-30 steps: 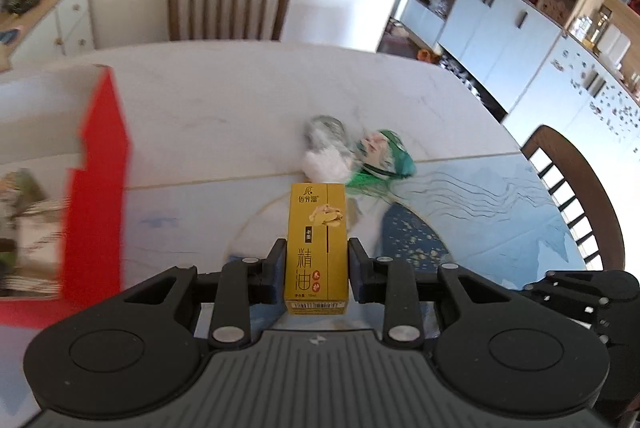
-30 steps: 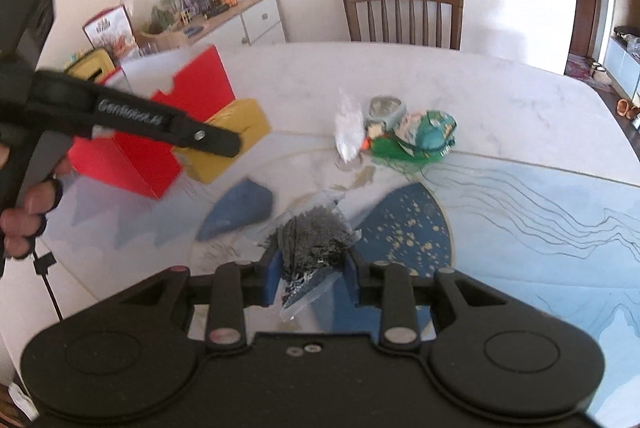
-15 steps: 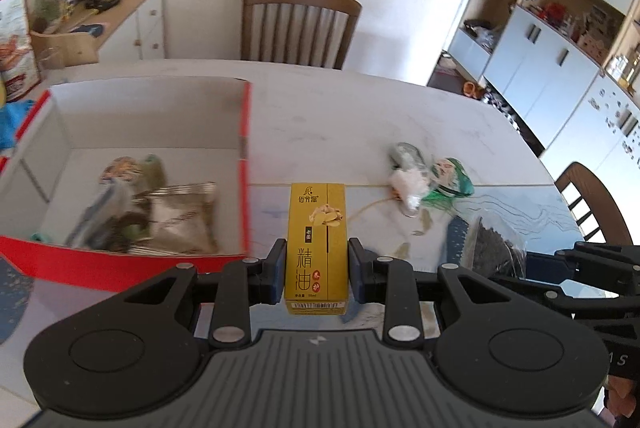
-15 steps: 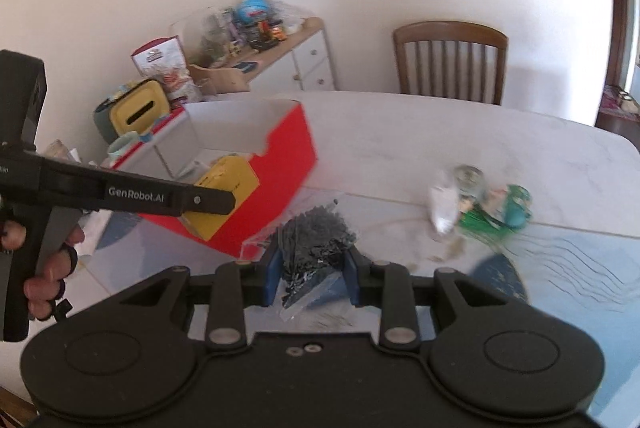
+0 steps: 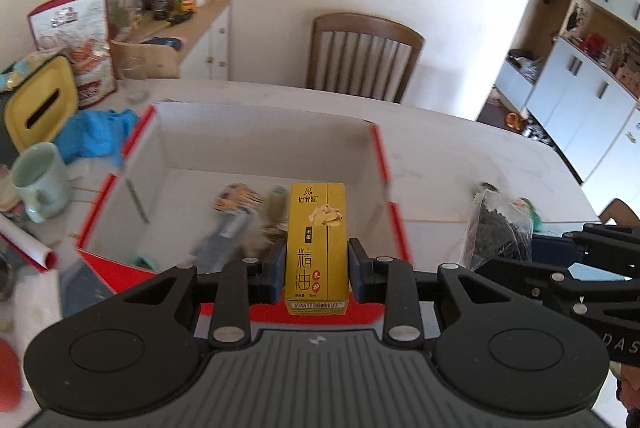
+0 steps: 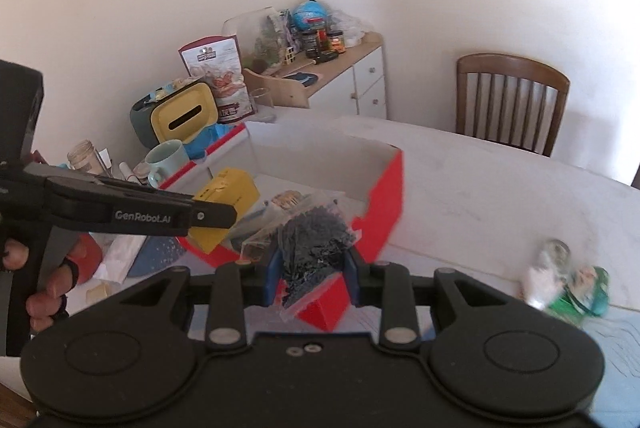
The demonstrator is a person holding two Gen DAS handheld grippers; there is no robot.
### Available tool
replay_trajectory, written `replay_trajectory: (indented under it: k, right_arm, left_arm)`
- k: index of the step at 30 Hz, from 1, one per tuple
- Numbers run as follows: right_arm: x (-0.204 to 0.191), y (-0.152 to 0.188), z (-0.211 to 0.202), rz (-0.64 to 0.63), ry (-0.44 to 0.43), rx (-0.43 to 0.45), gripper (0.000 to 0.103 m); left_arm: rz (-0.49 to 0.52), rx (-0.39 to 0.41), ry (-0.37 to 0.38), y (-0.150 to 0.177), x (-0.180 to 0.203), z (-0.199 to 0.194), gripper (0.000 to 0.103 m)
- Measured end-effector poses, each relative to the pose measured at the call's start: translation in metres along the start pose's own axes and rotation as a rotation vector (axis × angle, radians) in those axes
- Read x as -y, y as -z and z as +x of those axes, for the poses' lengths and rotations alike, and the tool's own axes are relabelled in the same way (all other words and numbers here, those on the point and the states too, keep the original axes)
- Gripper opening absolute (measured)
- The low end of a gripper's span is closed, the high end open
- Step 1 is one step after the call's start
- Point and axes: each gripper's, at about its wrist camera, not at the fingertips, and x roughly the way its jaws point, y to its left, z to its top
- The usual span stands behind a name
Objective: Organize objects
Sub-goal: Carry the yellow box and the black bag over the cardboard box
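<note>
Yellow carton (image 5: 315,248) stands upright, long axis vertical.

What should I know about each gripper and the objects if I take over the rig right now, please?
Left gripper: shut on the yellow carton, held upright in front of the red box.
Right gripper: shut on the bag of dark bits, also held near the box.
Done: some packets already lie in the box.
Left: neither held item is in the box yet; the green and white items wait on the table.
</note>
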Motion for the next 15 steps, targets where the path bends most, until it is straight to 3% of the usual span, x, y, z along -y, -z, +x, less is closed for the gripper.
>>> replay_trajectory:
  k: [15]
  right_arm:
    - [-0.017,-0.040,0.106,-0.041,0.085,-0.087,0.031]
  left_arm:
    - [0.014,-0.024,-0.127,-0.027,-0.075,0.054,0.030]
